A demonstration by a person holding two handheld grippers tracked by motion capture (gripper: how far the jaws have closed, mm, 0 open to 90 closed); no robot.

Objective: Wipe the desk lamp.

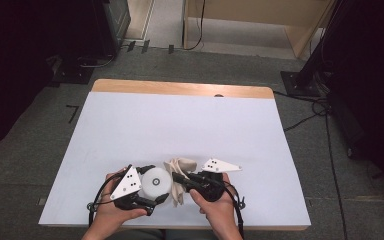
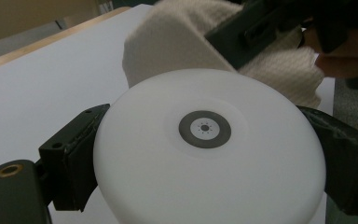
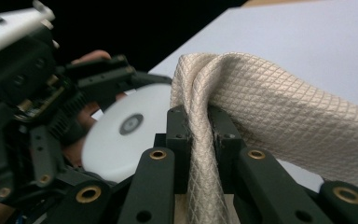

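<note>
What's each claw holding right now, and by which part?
Left claw clamps the white round disc by opposite sides of its rim. Right claw pinches the beige cloth on a bunched fold.

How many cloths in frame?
1. A beige quilted cloth, pinched between the right gripper jaws, sits at the near table edge, just right of the white round disc clamped in the left gripper. Folds could hide another layer.

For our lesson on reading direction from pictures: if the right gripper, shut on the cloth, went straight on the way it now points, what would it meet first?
Probably the white disc held in the left gripper. The right gripper points at it, its cloth close beside the disc; the exact gap is unclear.
</note>
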